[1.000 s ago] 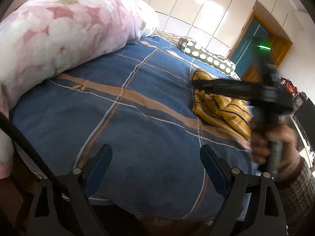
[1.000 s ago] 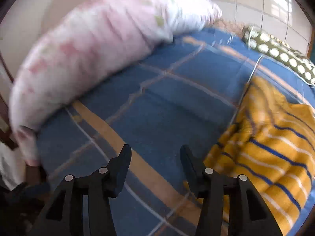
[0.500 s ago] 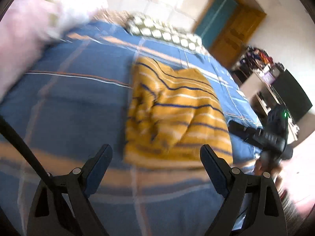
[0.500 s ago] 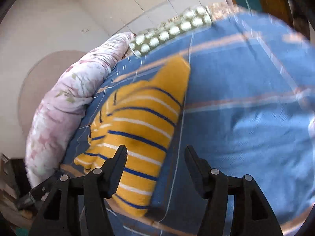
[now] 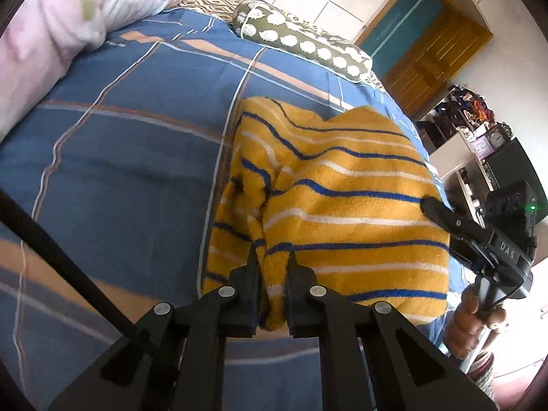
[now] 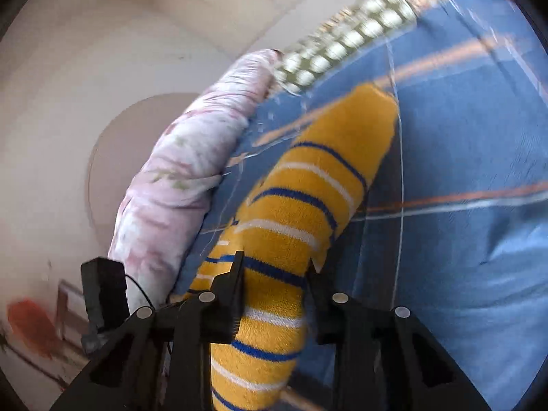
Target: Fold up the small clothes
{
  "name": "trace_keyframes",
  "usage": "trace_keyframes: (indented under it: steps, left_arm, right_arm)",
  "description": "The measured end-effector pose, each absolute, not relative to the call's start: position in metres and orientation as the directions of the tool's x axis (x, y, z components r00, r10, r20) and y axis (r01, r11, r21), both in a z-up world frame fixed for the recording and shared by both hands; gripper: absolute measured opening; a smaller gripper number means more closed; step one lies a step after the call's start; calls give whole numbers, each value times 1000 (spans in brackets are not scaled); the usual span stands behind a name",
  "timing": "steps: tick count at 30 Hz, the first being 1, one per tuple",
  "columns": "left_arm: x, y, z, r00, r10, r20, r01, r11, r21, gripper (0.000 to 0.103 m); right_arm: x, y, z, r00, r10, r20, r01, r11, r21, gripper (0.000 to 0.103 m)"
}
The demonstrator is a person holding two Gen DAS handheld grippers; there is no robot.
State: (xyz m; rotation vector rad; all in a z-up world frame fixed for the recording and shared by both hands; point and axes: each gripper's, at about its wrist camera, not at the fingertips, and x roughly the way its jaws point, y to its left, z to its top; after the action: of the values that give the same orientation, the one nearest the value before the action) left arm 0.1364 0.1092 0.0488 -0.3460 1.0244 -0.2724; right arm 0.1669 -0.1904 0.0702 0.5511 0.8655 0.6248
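Left wrist view looks down the left hand-held gripper (image 5: 272, 267), whose jaws have just been closing and now pinch a fold at the near edge of the garment (image 5: 342, 212). That garment is a fuzzy mustard-yellow piece with blue and white stripes, lying rumpled on the bed (image 5: 130, 157), which has a blue cover crossed by tan and white lines. A pink floral quilt (image 5: 61, 24) is heaped along the bed's far left side, and an olive pillow (image 5: 301, 44) with white spots lies at the head. Beyond the bed stand a wooden door (image 5: 431, 48) and a shelf (image 5: 472, 126) with small clutter, including a clock.

At the right edge of the same view the right hand-held gripper (image 5: 433, 210) reaches in from the side, its fingertips on the garment's right edge, with a hand (image 5: 472, 322) wrapped around its handle.

Right wrist view is blurred. Here the right hand-held gripper (image 6: 275, 270) has the garment (image 6: 301, 219) between its fingers; the jaws have just been closing and sit against the cloth on both sides, bunching it into a narrow roll between them. The garment stretches away from the jaws across the bed (image 6: 462, 205). The quilt (image 6: 185, 185) lies to the left and the pillow (image 6: 342, 48) beyond. Low at the left, part of the left hand-held gripper (image 6: 102, 287) shows as a dark block.
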Motion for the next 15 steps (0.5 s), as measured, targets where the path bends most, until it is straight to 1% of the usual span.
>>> trace_keyframes:
  steps: [2,3,4,5,6,7,8,10,11,12,13,14,15]
  left_arm:
    - [136,102,25,463,-325,-825,35,936,-350,12]
    - [140,99,15,444,-311,-840,23,942,-336,14]
    - [143,98,4,439,-301,-847,12,944,-329,15]
    - [142,99,1,459,-302,-836,9,942,-335,17]
    - [141,100,3,465,-304,-832,10,941,-338,17]
    - [140,101,6,467,-305,-830,12,941,-338,19]
    - [137,103,9,470,-302,-829,12,942,-337,23]
    - [129,110,15,477,-294,-828,6,943,-332,24]
    - [123,112,20,487,-292,-823,8,944,-331,24]
    - [115,113,24,505,-282,-816,11,947,-320,24]
    - [107,113,29,522,-266,-810,14,953,-304,27]
    - [99,114,32,539,-249,-805,19,959,-284,32]
    - [89,115,35,557,-232,-798,22,964,-265,39]
  right_arm:
    - [160,-177,58,485,613,-624,-288,785,548,34]
    - [161,-168,47,472,566,-675,-279,823,495,41]
    - [162,-163,33,456,517,-725,-263,856,444,45]
    - [161,-163,24,458,486,-744,-247,874,418,55]
    - [159,-168,23,471,487,-735,-231,873,430,62]
    - [155,-176,28,483,497,-721,-208,865,457,62]
    - [150,-184,36,512,496,-701,-188,861,472,62]
    - [140,-195,61,605,443,-662,-171,884,436,61]
    - [137,-198,74,644,416,-642,-170,896,411,56]
    - [138,-197,83,661,407,-630,-169,899,404,41]
    - [142,-197,89,662,414,-625,-169,895,413,34]
    - [148,-193,92,647,438,-624,-177,882,436,25]
    - [155,-189,91,630,460,-626,-186,872,453,18]
